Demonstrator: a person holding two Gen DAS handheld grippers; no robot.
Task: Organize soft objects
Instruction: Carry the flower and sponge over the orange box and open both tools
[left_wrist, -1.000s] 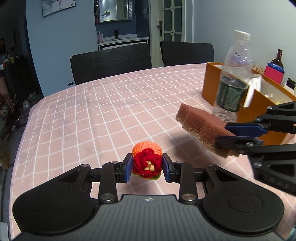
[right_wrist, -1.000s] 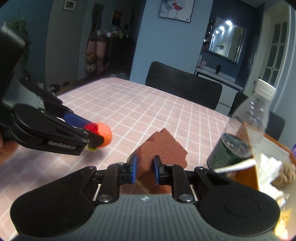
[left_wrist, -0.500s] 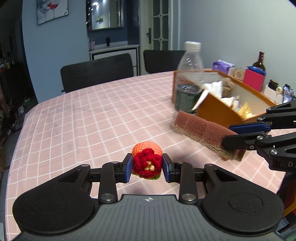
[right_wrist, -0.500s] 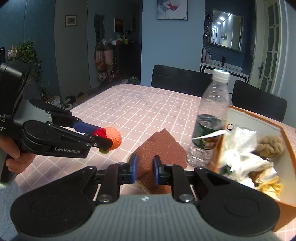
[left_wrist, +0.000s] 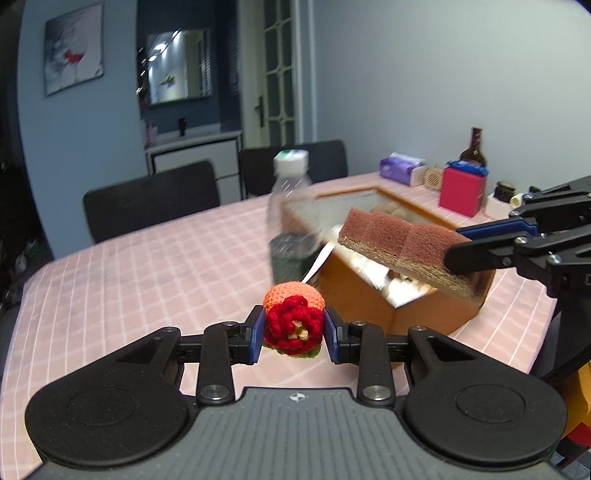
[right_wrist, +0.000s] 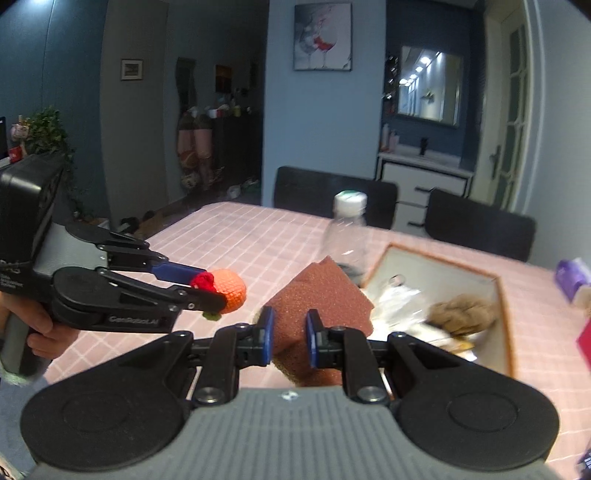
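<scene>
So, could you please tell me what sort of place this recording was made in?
Most likely a home dining room: a table under a pink checked tablecloth, black dining chairs drawn up to it, and a framed wine-glass picture on the blue wall beside a white sideboard.

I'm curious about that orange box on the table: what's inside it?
Inside the orange box lie crumpled white paper or plastic and a tan knitted soft thing. The held sponge covers its near corner, so anything there is hidden.
</scene>
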